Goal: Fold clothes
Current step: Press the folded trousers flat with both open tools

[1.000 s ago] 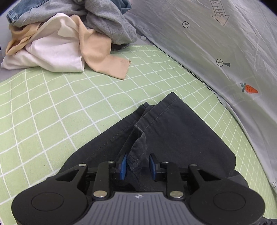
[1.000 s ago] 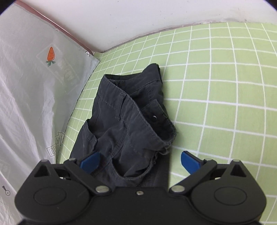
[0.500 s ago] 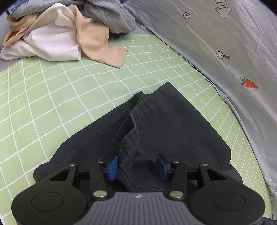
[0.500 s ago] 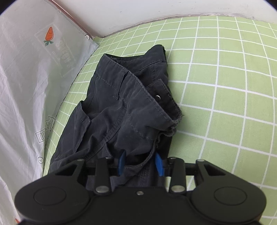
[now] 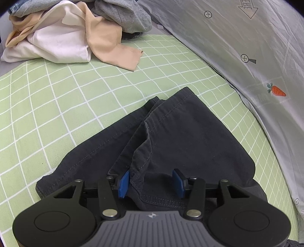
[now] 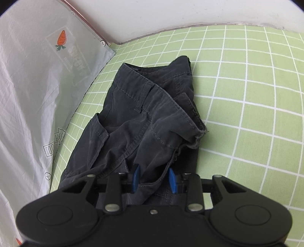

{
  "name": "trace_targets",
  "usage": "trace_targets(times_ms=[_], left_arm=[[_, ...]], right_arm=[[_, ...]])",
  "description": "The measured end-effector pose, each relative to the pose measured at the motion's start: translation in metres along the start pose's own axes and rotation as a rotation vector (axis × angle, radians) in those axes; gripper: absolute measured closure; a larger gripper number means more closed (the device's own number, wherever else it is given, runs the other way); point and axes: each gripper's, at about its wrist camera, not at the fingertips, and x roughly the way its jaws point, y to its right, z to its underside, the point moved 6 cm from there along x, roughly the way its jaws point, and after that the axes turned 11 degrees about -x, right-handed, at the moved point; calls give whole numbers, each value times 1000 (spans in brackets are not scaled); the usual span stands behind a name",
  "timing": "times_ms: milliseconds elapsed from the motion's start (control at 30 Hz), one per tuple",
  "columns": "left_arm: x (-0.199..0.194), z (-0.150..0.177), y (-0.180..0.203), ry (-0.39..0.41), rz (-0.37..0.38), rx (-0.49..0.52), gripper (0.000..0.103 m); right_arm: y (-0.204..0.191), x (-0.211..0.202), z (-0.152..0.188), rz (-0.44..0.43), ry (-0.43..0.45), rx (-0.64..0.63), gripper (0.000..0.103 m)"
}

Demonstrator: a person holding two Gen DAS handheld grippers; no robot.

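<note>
Trousers [image 5: 190,136] bunch between both grippers' fingers: left [image 5: 151,183] half-open, right [image 6: 154,180] pinching the fabric.

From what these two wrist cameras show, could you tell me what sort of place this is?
Probably a bedroom, with laundry being folded on a bed: a green checked sheet as work surface, a grey carrot-print duvet alongside, a pile of unfolded clothes, and a plain wall.

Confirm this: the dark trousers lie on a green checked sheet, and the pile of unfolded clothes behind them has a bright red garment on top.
Wrong on one point. No red garment: the pile shows white, peach and grey pieces, in the left wrist view. The dark trousers do lie on the green checked sheet.
</note>
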Motion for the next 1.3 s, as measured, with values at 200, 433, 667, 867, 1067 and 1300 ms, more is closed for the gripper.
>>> trace_targets(times_ms=[200,433,667,867,1067,1300], left_arm=[[-5,-4,-11,-56,64,-179,53],[-16,2,-22,-92,45,-250,53],[-15,22,-26,-124,-9,-241,53],[7,19,-23,-95,-33,-258,53],[16,8,-21,-57,-27,-265,82],[20,6,-26,-65,-12,-279,94]], right_arm=[[7,5,3,-13,-12,42,68],[6,7,0,-17,-14,45,64],[2,8,0,-6,-11,12,63],[5,7,-3,-12,-13,33,63],[4,3,-12,30,12,-33,73],[4,6,-15,68,-5,-60,70]])
